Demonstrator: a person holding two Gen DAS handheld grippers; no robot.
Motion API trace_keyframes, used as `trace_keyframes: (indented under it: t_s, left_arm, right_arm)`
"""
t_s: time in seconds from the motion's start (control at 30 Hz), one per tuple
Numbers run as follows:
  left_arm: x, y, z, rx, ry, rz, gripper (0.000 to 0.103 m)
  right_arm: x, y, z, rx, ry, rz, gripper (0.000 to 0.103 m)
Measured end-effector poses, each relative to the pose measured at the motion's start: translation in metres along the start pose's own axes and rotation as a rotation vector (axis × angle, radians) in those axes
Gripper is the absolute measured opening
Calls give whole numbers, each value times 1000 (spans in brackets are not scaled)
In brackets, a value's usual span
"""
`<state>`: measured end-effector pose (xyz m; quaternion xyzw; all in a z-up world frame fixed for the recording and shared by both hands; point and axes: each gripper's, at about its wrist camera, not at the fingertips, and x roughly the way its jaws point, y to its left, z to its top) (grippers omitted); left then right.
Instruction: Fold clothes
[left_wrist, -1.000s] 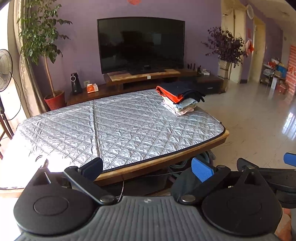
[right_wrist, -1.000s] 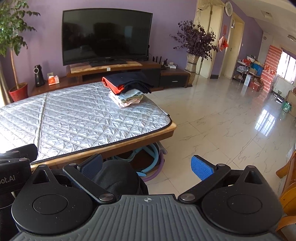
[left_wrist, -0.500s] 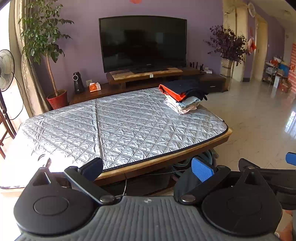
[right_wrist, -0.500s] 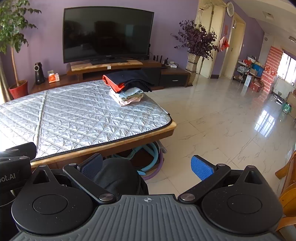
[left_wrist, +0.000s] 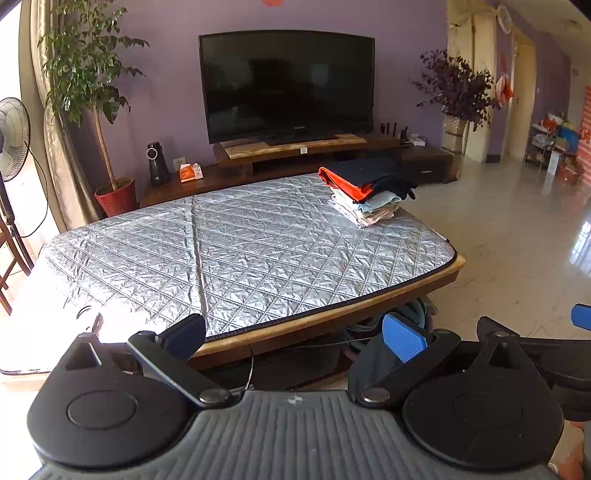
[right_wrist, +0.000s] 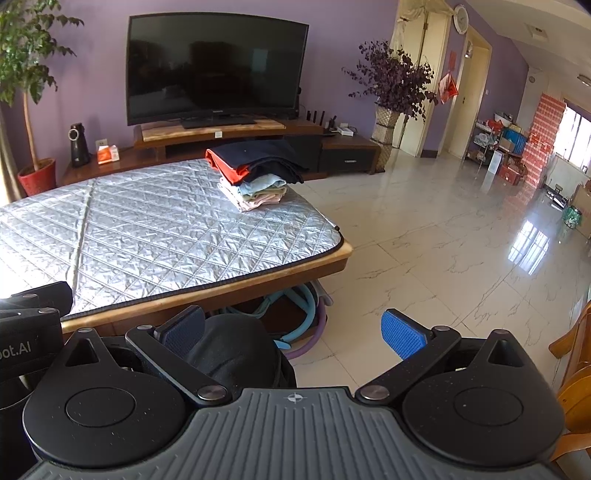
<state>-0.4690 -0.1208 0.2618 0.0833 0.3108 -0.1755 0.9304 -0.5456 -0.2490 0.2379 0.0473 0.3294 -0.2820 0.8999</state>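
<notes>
— Where the clothes are concerned, what do we see?
— We see a folded stack (left_wrist: 365, 192) right of centre, resting on the silver quilted table cover (left_wrist: 236, 254).
— And our grippers?
— Left gripper (left_wrist: 295, 338) and right gripper (right_wrist: 291, 332) sit at lower frame, jaws spread, holding nothing, short of the table edge (right_wrist: 207, 295).

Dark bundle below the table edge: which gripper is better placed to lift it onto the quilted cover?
Right, probably. The dark bundle lies beside the open right gripper, against its left finger; the open left gripper faces the table.
</notes>
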Motion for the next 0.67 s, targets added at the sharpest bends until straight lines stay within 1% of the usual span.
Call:
trace_keyframes:
  t_s: [0.23,0.4,0.53,0.6,0.67]
  left_arm:
    - [1,2,0,-22,-15,2,102]
    - [1,2,1,-23,-19,-12,102]
    - [-1,6,2,-41,-22,-54,102]
    - [0,5,2,-24,-24,-43,102]
    - [0,1,2,7,-31,-16,102]
  right_arm:
    - [-1,0,0,0,-5,6,103]
    - [-4,1,0,-7,-21,14,103]
    - [-6,2,1,-13,-34,19,103]
    - [-7,2,1,-16,-40,22,103]
    - [-6,4,0,-27,-37,23,103]
